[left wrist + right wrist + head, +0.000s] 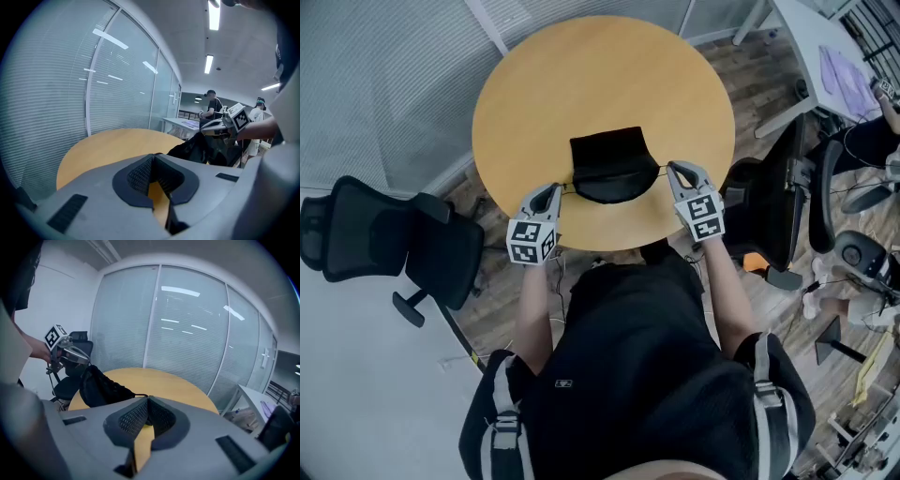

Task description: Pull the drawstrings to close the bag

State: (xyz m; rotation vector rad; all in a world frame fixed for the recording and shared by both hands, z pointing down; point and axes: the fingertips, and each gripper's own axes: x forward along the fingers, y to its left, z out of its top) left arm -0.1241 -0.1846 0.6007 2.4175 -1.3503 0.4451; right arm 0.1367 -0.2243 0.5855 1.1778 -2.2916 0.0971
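Observation:
A black drawstring bag [612, 169] lies on the round wooden table [600, 75] near its front edge, its mouth bunched and bulging toward me. My left gripper [558, 188] is at the bag's left side, shut on the left drawstring [568, 187]. My right gripper [671, 167] is at the bag's right side, shut on the right drawstring [662, 169]. Both cords run taut from the bag to the jaw tips. In the left gripper view, the cord [157, 153] leaves the closed jaws toward the bag [192, 147]. The right gripper view shows its cord [142, 395] leading to the bag [98, 387].
A black office chair [384, 239] stands left of the table, another chair [773, 211] and a white desk [820, 47] to the right. Glass walls with blinds [384, 84] lie behind. Other people stand far back [211, 105]. My body is against the table's front edge.

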